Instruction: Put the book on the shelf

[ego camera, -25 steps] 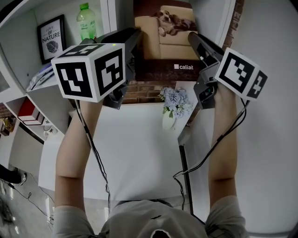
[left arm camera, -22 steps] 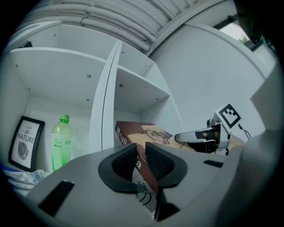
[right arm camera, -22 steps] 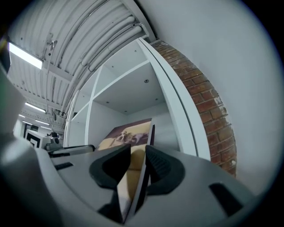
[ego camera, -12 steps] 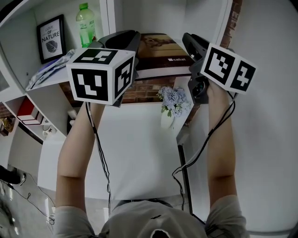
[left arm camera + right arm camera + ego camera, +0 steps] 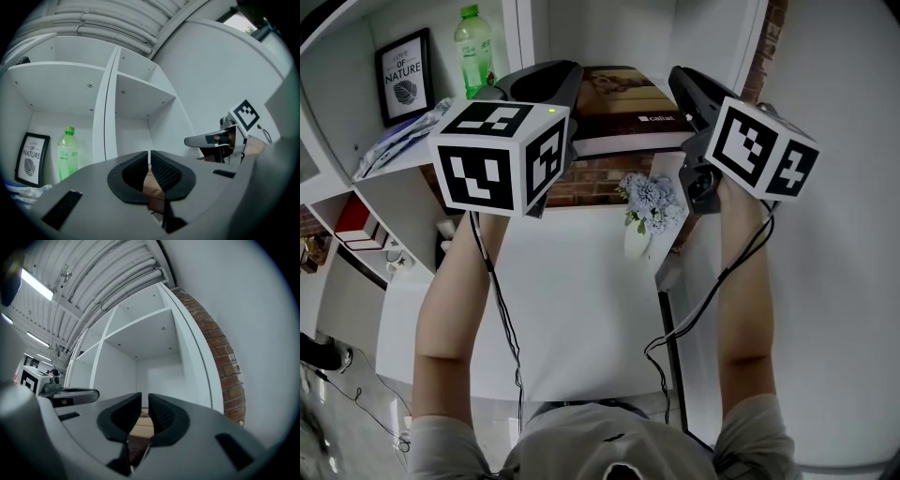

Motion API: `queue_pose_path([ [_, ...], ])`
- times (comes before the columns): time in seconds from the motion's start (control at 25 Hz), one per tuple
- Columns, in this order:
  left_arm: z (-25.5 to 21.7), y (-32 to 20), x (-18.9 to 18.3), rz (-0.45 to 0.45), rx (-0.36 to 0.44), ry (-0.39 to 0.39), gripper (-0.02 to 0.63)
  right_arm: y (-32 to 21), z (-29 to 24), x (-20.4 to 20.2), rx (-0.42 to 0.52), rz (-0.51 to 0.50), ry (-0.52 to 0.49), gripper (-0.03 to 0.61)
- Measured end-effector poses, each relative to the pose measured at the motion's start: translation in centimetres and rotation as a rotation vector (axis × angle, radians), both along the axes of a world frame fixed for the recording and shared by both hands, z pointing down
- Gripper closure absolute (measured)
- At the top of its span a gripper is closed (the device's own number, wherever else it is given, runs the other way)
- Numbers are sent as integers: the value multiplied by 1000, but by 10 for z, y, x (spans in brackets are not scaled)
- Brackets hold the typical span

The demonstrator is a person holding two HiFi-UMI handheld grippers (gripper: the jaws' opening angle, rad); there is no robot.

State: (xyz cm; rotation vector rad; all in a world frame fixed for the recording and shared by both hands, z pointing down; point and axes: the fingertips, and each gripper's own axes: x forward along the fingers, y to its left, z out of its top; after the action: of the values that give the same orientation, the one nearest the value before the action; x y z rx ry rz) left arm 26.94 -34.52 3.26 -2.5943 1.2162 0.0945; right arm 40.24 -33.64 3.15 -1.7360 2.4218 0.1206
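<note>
A brown book with a dog on its cover lies flat in the air in front of the white shelf. My left gripper is shut on its left edge and my right gripper on its right edge. Both pairs of jaws have just been closing, with the book between them. The left gripper view has a strip of the book between the left gripper's ribbed pads. In the right gripper view the book sits between the right gripper's pads, facing a bare compartment.
The left compartment holds a green bottle, a framed print and loose papers. A vase of pale flowers stands on the white table below. A brick strip borders the shelf's right side. Cables hang from both grippers.
The book has tipped from upright, cover towards me, to lying flat. Both grippers rolled with it, and their marker cubes shifted slightly inward.
</note>
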Motion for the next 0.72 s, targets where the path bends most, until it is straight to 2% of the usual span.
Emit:
queue_pose_path([
  [0.32, -2, 11, -1, 4, 12, -10, 598, 13, -4, -11, 15, -21, 37, 568],
  [0.72, 0, 45, -14, 28, 32, 12, 600, 43, -2, -37, 64, -35, 113, 569],
])
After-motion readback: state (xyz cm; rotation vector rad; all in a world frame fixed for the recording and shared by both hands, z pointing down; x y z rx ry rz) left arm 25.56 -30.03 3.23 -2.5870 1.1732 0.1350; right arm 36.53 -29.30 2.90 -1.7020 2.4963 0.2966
